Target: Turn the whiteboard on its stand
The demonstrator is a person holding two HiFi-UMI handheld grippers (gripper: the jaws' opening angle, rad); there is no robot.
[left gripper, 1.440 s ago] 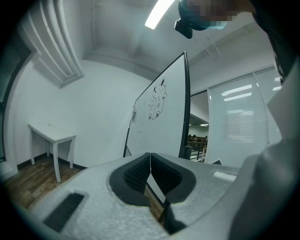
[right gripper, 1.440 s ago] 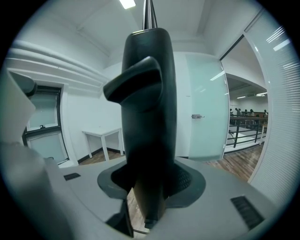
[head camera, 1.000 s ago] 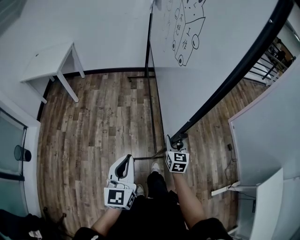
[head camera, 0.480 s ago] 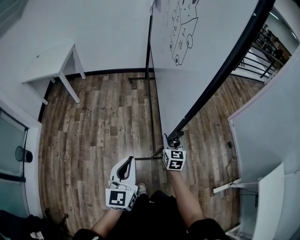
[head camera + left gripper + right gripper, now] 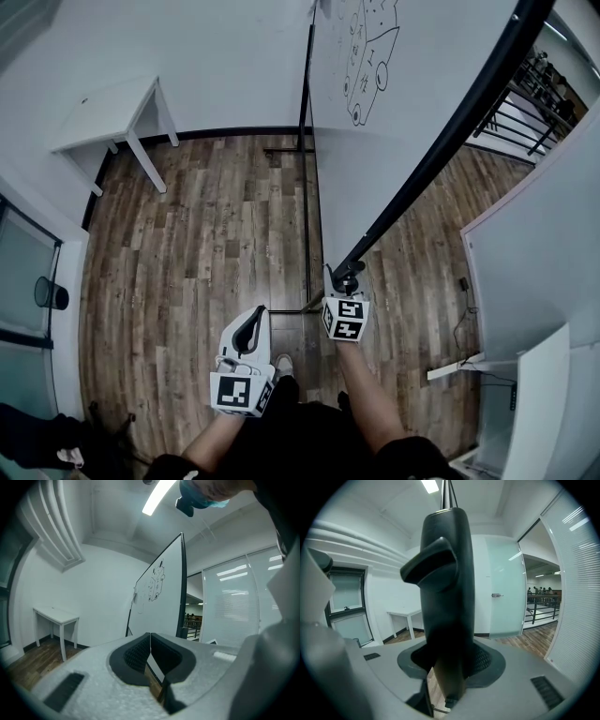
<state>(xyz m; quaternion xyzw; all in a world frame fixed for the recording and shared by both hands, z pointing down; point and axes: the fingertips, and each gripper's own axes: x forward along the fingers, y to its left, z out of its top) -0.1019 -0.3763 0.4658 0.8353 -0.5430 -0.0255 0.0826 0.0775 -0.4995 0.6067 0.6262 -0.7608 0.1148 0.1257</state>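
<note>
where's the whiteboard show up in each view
Head view: whiteboard upper right, its dark frame running down to the right gripper.
Left gripper view: whiteboard at centre, above the jaws.
Right gripper view: only its dark frame, centre, between the jaws.
Shared landmark: white table, left of it in all three.

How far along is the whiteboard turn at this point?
Done: the right gripper is clamped on the near end of the black frame of the whiteboard. In hand: the turn itself, driven from that one grip; the left gripper is shut, empty and off the whiteboard. Left: swinging it round on its stand and letting go. How much turn remains can't be judged from here.
</note>
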